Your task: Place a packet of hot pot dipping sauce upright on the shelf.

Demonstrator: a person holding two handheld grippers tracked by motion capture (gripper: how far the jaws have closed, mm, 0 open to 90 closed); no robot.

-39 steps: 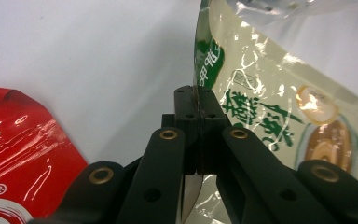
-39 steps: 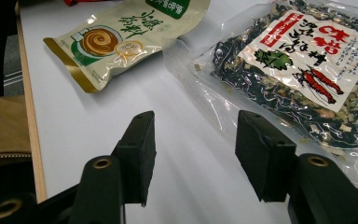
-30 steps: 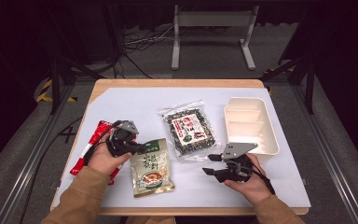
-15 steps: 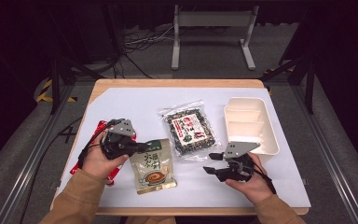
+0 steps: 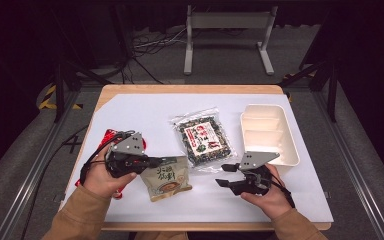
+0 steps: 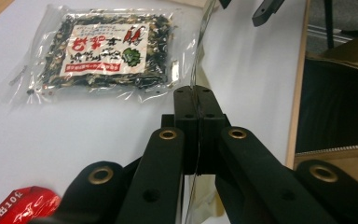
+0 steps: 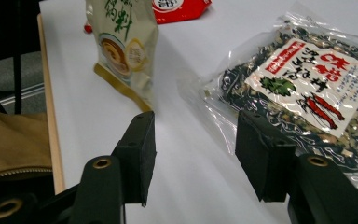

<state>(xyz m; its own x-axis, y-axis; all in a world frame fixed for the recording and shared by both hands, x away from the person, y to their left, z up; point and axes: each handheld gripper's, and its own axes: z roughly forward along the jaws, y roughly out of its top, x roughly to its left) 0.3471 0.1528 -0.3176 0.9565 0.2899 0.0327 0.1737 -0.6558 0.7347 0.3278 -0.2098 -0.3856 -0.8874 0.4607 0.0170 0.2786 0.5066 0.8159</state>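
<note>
Left claw [image 5: 156, 161]: jaws pressed together on the top edge of the beige soup-mix pouch [image 5: 167, 177]; in the left gripper view the thin edge of the pouch [image 6: 196, 88] runs straight through the closed jaws. The pouch is tilted, its lower edge toward the person's side of the bench [image 5: 145, 112]. Behind this claw, partly under the hand [image 5: 102, 175], lies a red packet [image 5: 109, 136], close to the left bench edge. Ahead of the claw and to its far side lies a clear bag of dried seaweed mix [image 5: 203, 140], flat, just beside the pouch but apart from it. Right claw [image 5: 223, 176]: jaws wide apart, holding nothing, pointing left toward the pouch with bare white surface between. The seaweed bag's near edge lies just beyond this claw. A white compartment tray [image 5: 269, 132] sits behind it, near the right bench edge. Open surface remains along the near edge below both claws.
</note>
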